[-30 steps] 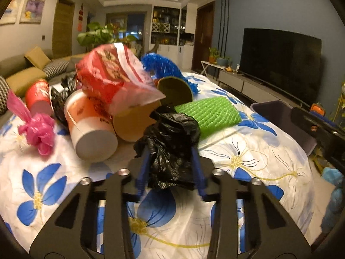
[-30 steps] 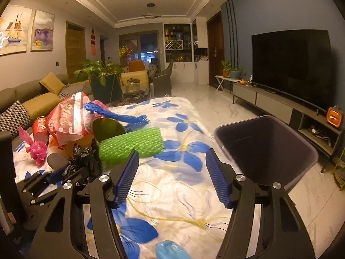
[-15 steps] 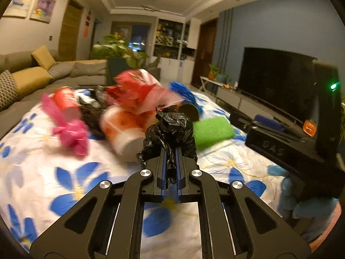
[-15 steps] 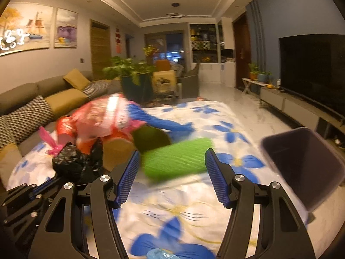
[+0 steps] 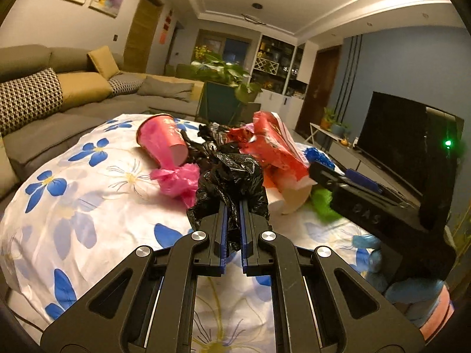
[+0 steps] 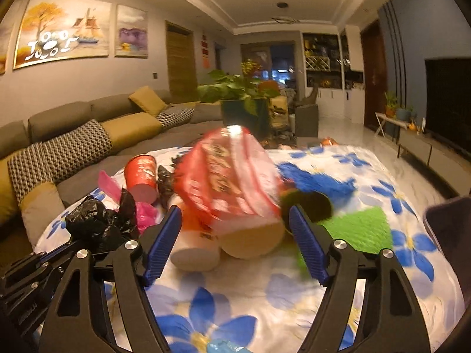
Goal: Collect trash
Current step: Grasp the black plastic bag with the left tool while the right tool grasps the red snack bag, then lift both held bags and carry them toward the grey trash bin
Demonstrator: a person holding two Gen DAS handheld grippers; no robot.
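A crumpled black plastic bag (image 5: 232, 179) sits pinched between the closed fingers of the left gripper (image 5: 232, 235) at the centre of the left wrist view, raised just in front of a heap of rubbish on a flower-print tablecloth (image 5: 88, 206). The right gripper (image 6: 235, 241) hangs with its jaws wide apart and empty at the lower middle of its own view, facing a red snack bag (image 6: 226, 176) that lies on top of pale paper cups (image 6: 250, 238). A red cup (image 5: 160, 141), a pink bag (image 5: 176, 179) and a green foam sleeve (image 6: 359, 229) lie around the heap. The dark bin (image 6: 450, 226) shows only at the right edge of the right wrist view. The thin film is held by a small fold, so it may slip free on the way to the bin. Its loose tails could also snag the pink bag beside it and drag it along, and the stacked heap looks ready to topple if nudged.
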